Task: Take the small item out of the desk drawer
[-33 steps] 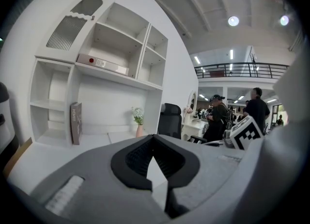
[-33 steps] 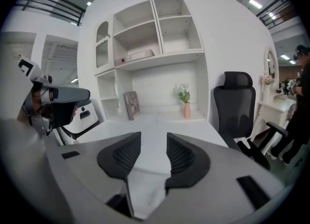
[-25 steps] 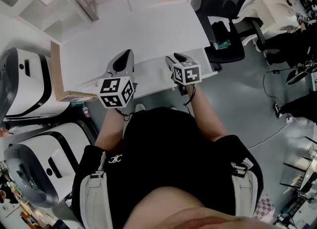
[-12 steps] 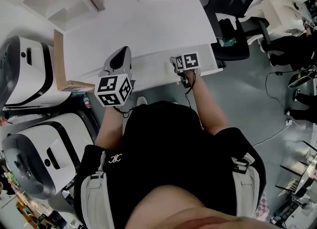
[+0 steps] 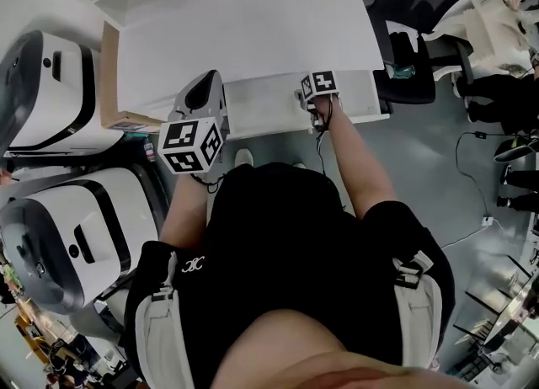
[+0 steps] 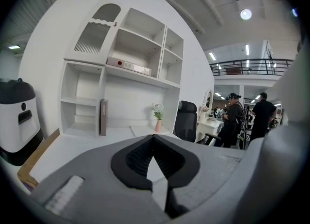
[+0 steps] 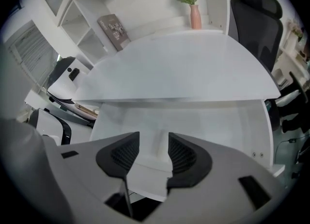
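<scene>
Shows the person from above, both forearms reaching forward to the white desk (image 5: pixel 253 34). Places the left gripper (image 5: pixel 206 84) over the desk's near edge on the left side, raised, with its marker cube (image 5: pixel 192 145) toward the body and the left forearm (image 5: pixel 181 210) bent close to the torso. Shows its jaws closed together at the tips with nothing between them, aimed roughly level across the desktop toward the white shelving (image 6: pixel 126 68). Places the right gripper (image 7: pixel 154 152) lower and farther forward, at the drawer (image 5: pixel 278 114) along the desk's front, with the right forearm (image 5: pixel 358 168) stretched nearly straight and the tool pitched downward. Shows its jaws apart and opening, the pads (image 7: pixel 123 157) standing clear on either side of a raised white edge of the drawer and gripping nothing. Leaves the small item unseen in every view, so cannot tell where it lies. Includes a black office chair (image 5: pixel 413 8) to the right of the desk and a pink vase (image 7: pixel 194 17) at the desk's far side
</scene>
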A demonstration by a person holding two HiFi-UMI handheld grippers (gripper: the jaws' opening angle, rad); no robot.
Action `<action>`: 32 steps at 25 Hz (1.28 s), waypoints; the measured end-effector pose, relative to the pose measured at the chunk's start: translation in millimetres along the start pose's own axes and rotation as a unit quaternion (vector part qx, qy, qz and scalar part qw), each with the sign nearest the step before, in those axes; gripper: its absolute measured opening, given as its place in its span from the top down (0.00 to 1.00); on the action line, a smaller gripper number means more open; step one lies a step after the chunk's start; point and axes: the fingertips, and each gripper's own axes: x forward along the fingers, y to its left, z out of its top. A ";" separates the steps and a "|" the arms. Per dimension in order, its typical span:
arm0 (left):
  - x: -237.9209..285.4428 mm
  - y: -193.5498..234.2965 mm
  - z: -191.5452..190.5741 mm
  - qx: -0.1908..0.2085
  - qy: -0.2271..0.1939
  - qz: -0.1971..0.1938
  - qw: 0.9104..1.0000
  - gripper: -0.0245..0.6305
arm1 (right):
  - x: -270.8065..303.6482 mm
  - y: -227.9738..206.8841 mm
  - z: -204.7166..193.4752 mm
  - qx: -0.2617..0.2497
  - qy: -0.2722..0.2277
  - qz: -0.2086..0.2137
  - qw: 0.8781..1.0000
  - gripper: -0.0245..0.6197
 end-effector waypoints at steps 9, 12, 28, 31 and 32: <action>-8.2 18.2 -7.9 -0.006 0.014 0.035 0.999 0.94 | 41.2 -12.3 -11.2 0.001 0.064 0.001 0.998 0.69; -8.5 23.8 -11.3 -0.007 0.019 0.044 0.999 0.94 | 53.0 -14.5 -13.7 -0.001 0.082 0.001 0.997 0.69; -16.7 44.1 -14.5 -0.011 0.024 0.074 0.997 0.94 | 88.6 -32.5 -41.5 0.002 0.161 -0.034 0.986 0.77; -15.6 45.6 -16.2 -0.011 0.028 0.072 0.997 0.94 | 85.4 -39.0 -40.0 -0.001 0.153 -0.052 0.987 0.96; -14.8 45.5 -16.7 -0.011 0.029 0.071 0.997 0.94 | 84.6 -39.8 -39.2 -0.003 0.151 -0.053 0.987 0.96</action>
